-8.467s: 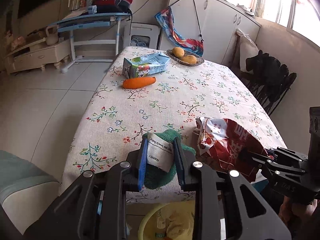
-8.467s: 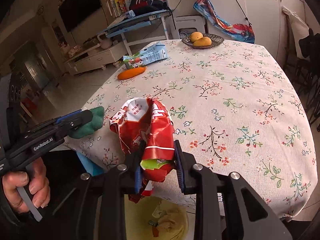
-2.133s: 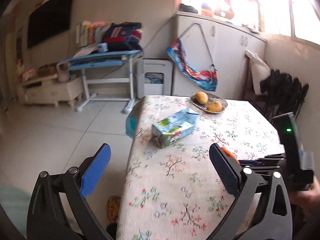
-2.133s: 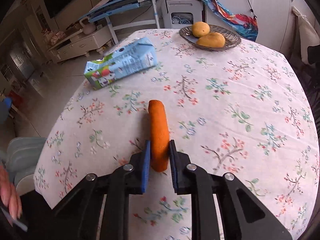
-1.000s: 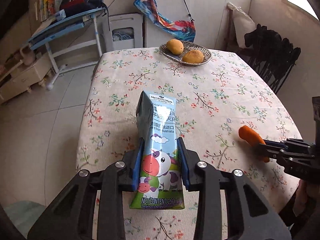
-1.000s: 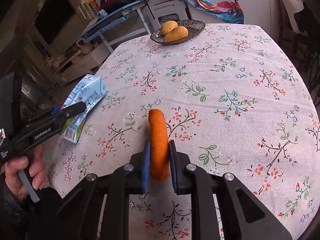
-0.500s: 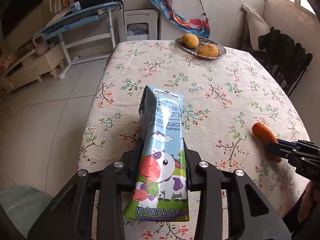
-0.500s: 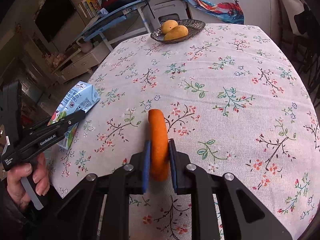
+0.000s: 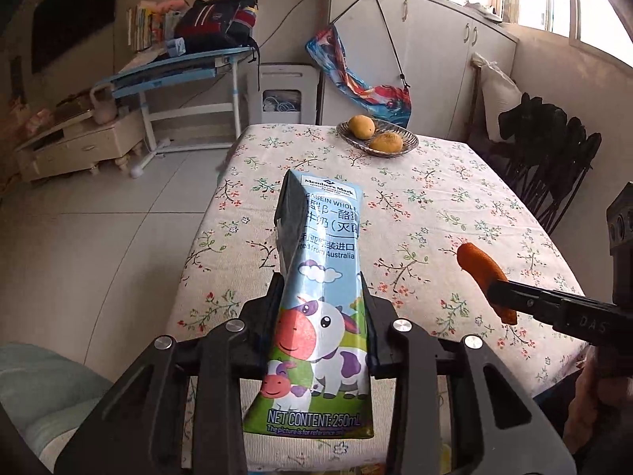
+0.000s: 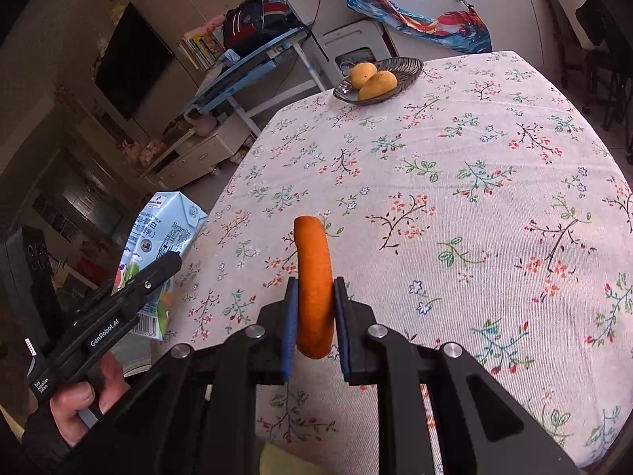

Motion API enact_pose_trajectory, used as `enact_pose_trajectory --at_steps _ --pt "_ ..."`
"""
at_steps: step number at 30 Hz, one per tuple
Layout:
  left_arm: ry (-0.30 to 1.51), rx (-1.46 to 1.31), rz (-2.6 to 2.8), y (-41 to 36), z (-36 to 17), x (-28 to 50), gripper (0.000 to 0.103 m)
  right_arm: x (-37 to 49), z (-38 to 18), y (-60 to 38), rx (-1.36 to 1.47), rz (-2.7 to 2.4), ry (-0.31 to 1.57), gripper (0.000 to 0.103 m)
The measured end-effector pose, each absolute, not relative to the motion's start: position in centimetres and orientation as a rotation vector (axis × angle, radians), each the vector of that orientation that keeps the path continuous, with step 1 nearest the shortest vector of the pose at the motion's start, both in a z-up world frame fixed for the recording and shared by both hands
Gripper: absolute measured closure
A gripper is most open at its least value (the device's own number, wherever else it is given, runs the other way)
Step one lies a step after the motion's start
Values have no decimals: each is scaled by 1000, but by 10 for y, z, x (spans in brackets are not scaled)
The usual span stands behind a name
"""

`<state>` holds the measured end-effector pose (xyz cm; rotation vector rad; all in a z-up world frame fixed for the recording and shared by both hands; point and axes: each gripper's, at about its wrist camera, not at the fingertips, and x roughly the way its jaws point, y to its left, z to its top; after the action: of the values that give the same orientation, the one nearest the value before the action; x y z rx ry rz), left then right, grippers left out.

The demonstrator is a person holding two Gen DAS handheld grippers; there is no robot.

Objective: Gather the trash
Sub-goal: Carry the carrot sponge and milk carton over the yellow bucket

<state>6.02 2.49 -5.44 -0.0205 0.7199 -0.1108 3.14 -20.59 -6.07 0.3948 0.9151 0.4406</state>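
Observation:
My left gripper (image 9: 321, 293) is shut on a light-blue milk carton (image 9: 320, 301) with a cartoon cow, held lengthwise above the near edge of the table. The carton also shows in the right wrist view (image 10: 166, 245), at the table's left edge. My right gripper (image 10: 314, 301) is shut on an orange carrot (image 10: 313, 277) and holds it above the floral tablecloth (image 10: 455, 206). The carrot also shows at the right of the left wrist view (image 9: 480, 273), pinched in the right gripper (image 9: 502, 293).
A woven dish with two mangoes (image 9: 378, 138) stands at the far end of the table. Dark chairs (image 9: 550, 158) stand along the right side. A blue desk (image 9: 178, 75) and white cabinets are beyond. A yellowish bin (image 10: 285, 461) shows below the near table edge.
Both grippers have drawn back toward the near table edge and risen, each keeping its object. The carton now hangs over the table's edge.

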Motion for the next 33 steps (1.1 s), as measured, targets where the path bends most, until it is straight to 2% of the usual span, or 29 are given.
enact_pose_trajectory --at_steps 15,33 --pt "676 -21 -89 23 -35 -32 70 -36 -48 -199 393 500 869 85" --pt "632 13 -99 10 -19 -94 70 -79 -55 -195 356 509 905 85"
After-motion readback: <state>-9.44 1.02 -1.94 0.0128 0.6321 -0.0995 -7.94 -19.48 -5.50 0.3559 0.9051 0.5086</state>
